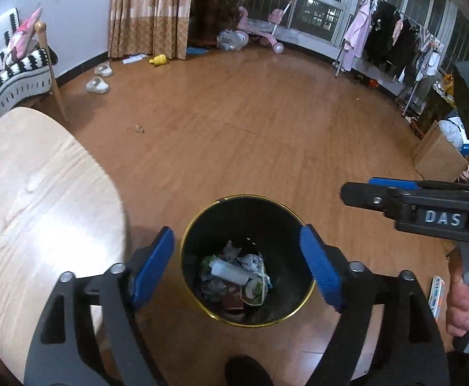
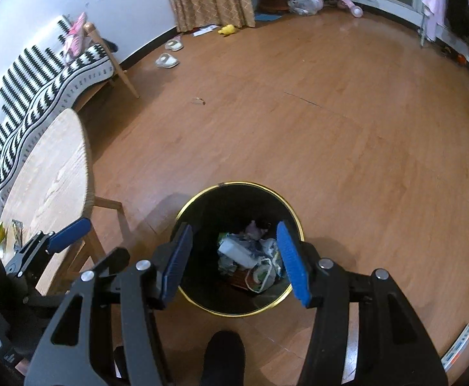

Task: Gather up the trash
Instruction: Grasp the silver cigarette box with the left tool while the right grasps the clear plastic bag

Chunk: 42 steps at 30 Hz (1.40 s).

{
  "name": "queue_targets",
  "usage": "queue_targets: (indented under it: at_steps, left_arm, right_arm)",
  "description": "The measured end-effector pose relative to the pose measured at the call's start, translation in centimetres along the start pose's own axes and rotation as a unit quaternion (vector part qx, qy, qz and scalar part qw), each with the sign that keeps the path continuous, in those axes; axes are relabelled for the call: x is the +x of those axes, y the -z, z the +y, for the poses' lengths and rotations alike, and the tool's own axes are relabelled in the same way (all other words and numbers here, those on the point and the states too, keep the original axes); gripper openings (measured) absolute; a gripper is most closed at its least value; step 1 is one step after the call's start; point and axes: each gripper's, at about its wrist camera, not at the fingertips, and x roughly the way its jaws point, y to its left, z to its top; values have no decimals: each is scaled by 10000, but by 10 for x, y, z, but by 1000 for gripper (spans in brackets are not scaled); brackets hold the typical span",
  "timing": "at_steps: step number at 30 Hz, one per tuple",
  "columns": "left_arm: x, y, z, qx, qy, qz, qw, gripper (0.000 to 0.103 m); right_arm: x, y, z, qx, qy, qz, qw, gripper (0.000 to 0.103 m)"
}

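A black trash bin with a gold rim [image 1: 311, 286] [image 2: 294, 291] stands on the wooden floor. It holds crumpled wrappers and paper [image 1: 237, 273] [image 2: 250, 260]. My left gripper [image 1: 237, 267] hangs above the bin, open and empty. My right gripper [image 2: 234, 260] is also above the bin, open and empty. In the left wrist view the right gripper [image 1: 379, 193] shows from the side at the right. In the right wrist view the left gripper's blue finger [image 2: 68, 231] shows at the left over the table edge. Small wrappers [image 2: 6, 231] lie on the table.
A round wooden table [image 1: 35, 212] [image 2: 51, 180] stands left of the bin. A striped sofa [image 2: 32, 96] is behind it. A small scrap [image 1: 139, 128] [image 2: 198, 101] lies on the floor. A flat packet [image 1: 435, 292] [image 2: 458, 347] lies at the right. A shoe tip [image 2: 223, 353] is below.
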Motion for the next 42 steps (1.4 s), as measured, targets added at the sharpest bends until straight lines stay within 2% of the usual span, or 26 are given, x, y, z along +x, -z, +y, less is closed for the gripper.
queue_targets:
  at_steps: [5,10,14,16,20,22,26,28,29,32,33,34,37,41,42]
  left_arm:
    - [-33,4,23,-96,-305,-141,9994,91]
    - [-82,13,68,-483,-734,-367,9955,93]
    - [-126,28,115,-904,-1198,-484,9875,94]
    - [-149,38,145,-1157,-1478,-509,9809,94]
    - [-193,65,210,-1800,-2043,-525,9608,94]
    - [-216,83,248,-2199,-2361,-507,9452,94]
    - [-258,124,319,-3013,-3119,-426,9000,94]
    - [-280,148,359,-3522,-3405,-421,8708,94]
    - [-287,159,374,-3699,-3507,-413,8594,94]
    - [-302,183,413,-4115,-3700,-412,8319,94]
    - [-306,190,418,-4201,-3746,-407,8256,94]
    - [-309,198,427,-4274,-3779,-384,8204,94]
    - [-308,212,450,-4332,-3851,-294,8143,94]
    - [-299,223,461,-4180,-3852,-79,8227,93]
    - [-300,228,468,-4138,-3831,-68,8258,85]
  right_arm:
    - [1,-5,39,-305,-165,-23,9994,54]
    - [2,-9,95,-619,-391,-57,9973,59]
    - [4,-9,157,-1000,-625,-89,9930,60]
    - [5,-8,189,-1190,-761,-93,9899,61]
    - [10,4,264,-1622,-1054,-11,9811,61]
    - [11,10,302,-1864,-1193,13,9752,61]
    - [13,29,376,-2377,-1443,92,9605,62]
    - [16,39,405,-2576,-1524,150,9540,62]
    - [19,44,421,-2674,-1561,194,9507,62]
    - [27,56,459,-2866,-1629,292,9436,63]
    - [30,59,470,-2914,-1650,322,9417,63]
    - [31,63,480,-2956,-1663,341,9401,63]
    - [38,71,506,-3089,-1702,403,9349,63]
    - [50,80,530,-3193,-1755,492,9300,63]
    - [52,82,534,-3213,-1763,506,9290,63]
